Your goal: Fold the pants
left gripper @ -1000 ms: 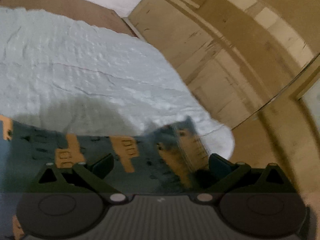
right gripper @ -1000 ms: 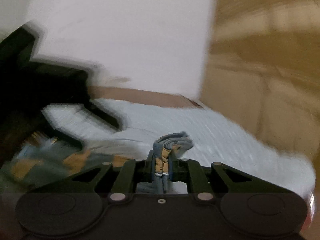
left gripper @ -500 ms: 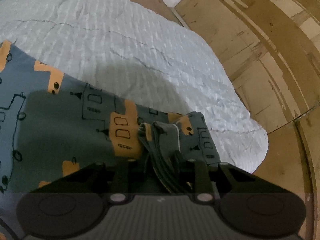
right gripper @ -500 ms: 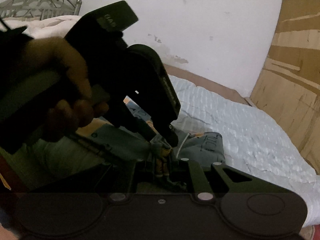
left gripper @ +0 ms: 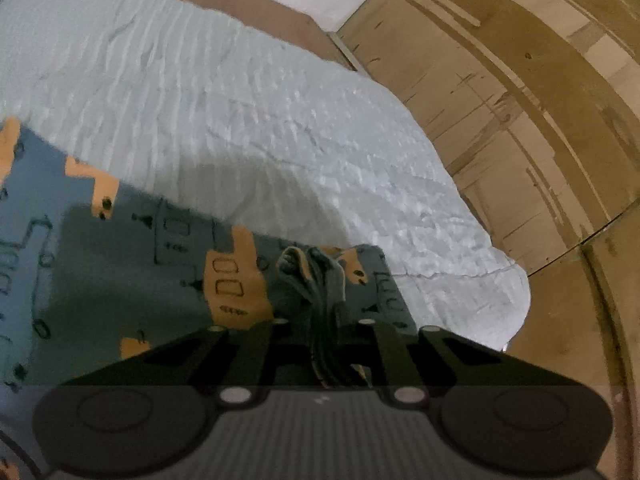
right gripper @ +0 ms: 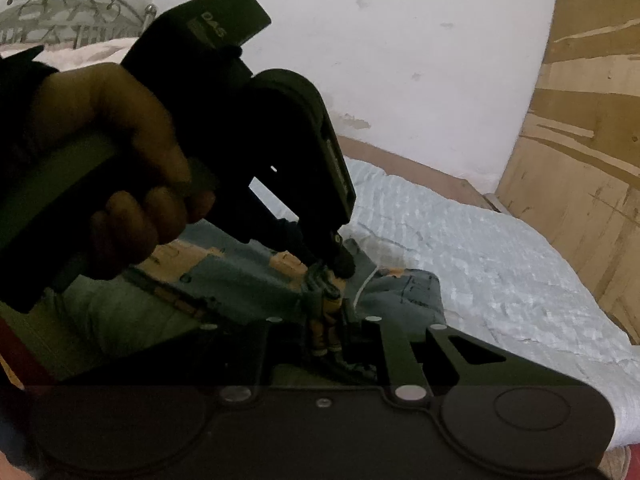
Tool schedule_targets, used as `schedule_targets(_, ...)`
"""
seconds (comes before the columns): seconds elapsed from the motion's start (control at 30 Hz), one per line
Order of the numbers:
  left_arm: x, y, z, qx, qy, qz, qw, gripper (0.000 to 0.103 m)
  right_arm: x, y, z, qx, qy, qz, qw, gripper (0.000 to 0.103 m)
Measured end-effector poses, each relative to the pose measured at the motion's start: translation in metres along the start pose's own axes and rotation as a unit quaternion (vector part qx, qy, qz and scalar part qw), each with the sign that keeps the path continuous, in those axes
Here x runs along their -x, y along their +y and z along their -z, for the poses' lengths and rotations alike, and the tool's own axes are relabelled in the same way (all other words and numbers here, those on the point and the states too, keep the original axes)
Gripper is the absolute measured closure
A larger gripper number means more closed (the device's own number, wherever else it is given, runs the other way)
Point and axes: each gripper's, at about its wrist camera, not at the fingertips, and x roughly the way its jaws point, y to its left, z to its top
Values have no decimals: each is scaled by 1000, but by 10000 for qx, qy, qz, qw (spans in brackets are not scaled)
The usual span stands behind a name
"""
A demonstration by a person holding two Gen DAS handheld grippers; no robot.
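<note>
The pants (left gripper: 132, 264) are blue-grey with orange vehicle prints and lie on a pale blue quilted bed cover (left gripper: 240, 120). My left gripper (left gripper: 320, 320) is shut on a bunched fold of the pants' edge near the bed's right end. My right gripper (right gripper: 326, 320) is shut on another bunched bit of the pants (right gripper: 240, 276). In the right wrist view the left gripper (right gripper: 320, 264), held in a hand (right gripper: 120, 168), pinches the cloth just ahead of the right gripper's jaws, almost touching.
The bed cover (right gripper: 500, 264) ends at a rounded corner on the right. A brown bed frame edge (left gripper: 280, 12) runs along the white wall (right gripper: 400, 60). Wooden floor panels (left gripper: 520, 140) lie beyond. A metal headboard (right gripper: 60, 4) stands at the far left.
One second ago my left gripper was open over the pants' edge; it has shut on the bunched cloth. The right gripper has come close beside the left, still holding its fold.
</note>
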Motion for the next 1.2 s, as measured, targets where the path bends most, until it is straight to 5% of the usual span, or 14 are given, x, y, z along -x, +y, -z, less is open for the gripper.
schedule_targets(0.27, 40, -21, -8, -651, -308, -381, 9967, 93, 14, -2, -15, -272, -293, -383, 9985, 87)
schedule_targets(0.87, 100, 46, -4, -547, -401, -1041, 9922, 93, -10, 60, -34, 29, -201, -1530, 9880, 88)
schedule_targets(1.2, 124, 43, -8, -1233, -423, -1670, 9773, 93, -16, 75, -52, 26, -317, -1846, 9823, 88)
